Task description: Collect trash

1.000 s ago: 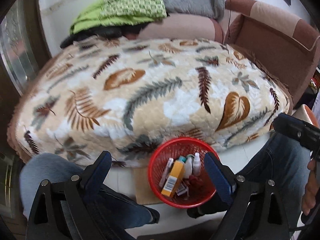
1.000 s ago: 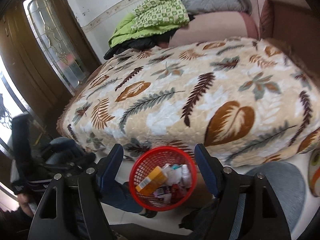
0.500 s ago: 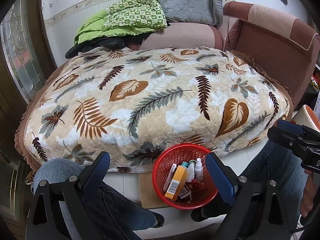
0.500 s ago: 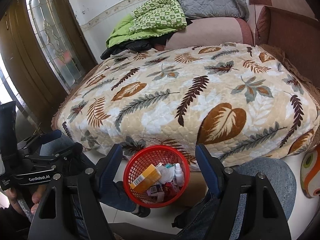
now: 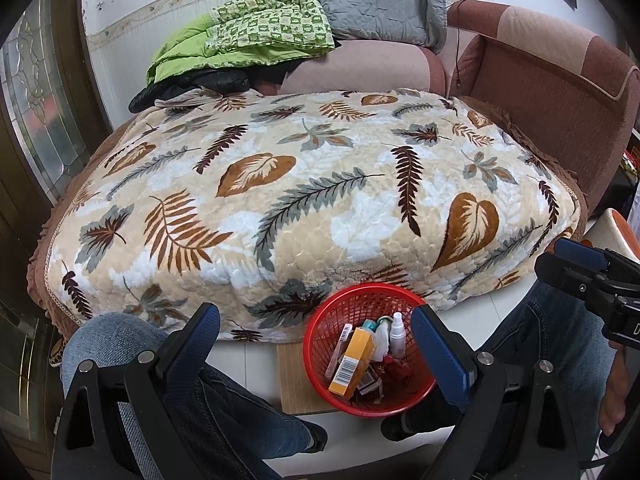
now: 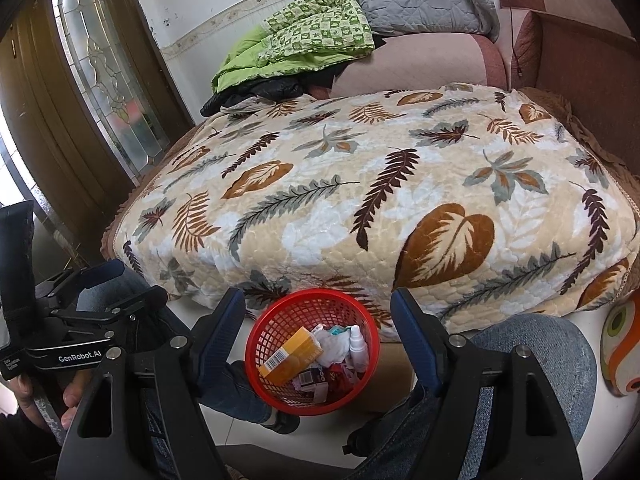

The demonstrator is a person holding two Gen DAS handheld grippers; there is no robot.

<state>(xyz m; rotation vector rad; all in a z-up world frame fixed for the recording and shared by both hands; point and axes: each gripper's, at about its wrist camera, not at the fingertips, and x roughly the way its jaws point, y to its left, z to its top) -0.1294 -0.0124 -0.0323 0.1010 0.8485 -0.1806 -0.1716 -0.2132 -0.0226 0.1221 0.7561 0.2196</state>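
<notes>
Basket (image 5: 370,350) at lower centre of frame holds collected trash; blanket (image 5: 304,200) above bare; left gripper (image 5: 316,346) and right gripper (image 6: 318,328) gape empty, apparently finished.

1. The left wrist view looks forward and steeply down from above the seated person's knees, facing the leaf-print blanket (image 5: 320,200) and sofa (image 5: 540,80).
2. The right wrist view faces the same way from slightly further right, equally near.
3. Both views share the red basket (image 5: 320,332) (image 6: 280,320) on the floor, the blanket and the green quilt (image 6: 312,36).
</notes>
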